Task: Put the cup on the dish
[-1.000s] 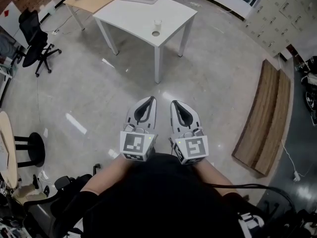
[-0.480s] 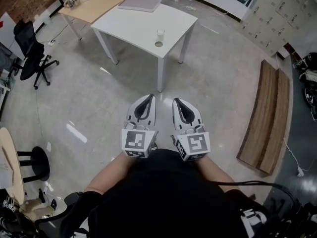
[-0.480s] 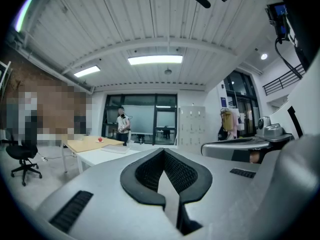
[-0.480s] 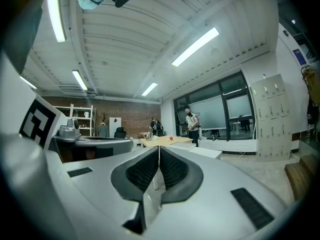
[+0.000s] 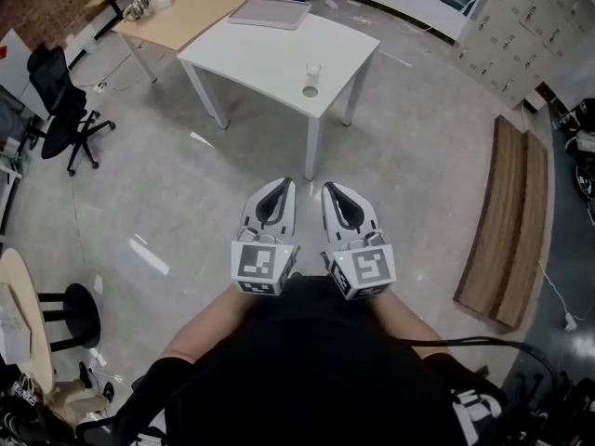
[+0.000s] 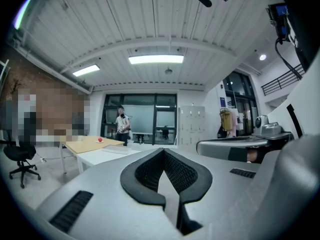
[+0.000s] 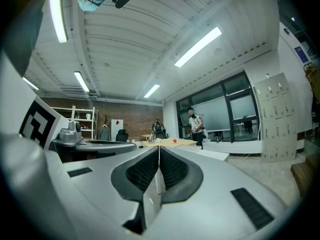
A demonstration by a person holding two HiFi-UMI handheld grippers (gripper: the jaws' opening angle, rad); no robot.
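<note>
Left claw (image 5: 282, 185) and right claw (image 5: 328, 190), side by side near the person, are closed and empty, while the cup (image 5: 313, 69) stands just beyond the dish (image 5: 310, 91) on the far white counter (image 5: 265, 49).

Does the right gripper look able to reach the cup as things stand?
Probably not from here: the right gripper is held close to the person, jaws shut, and the cup stands on the white table across open floor. Nothing blocks the way; stepping closer should do.
</note>
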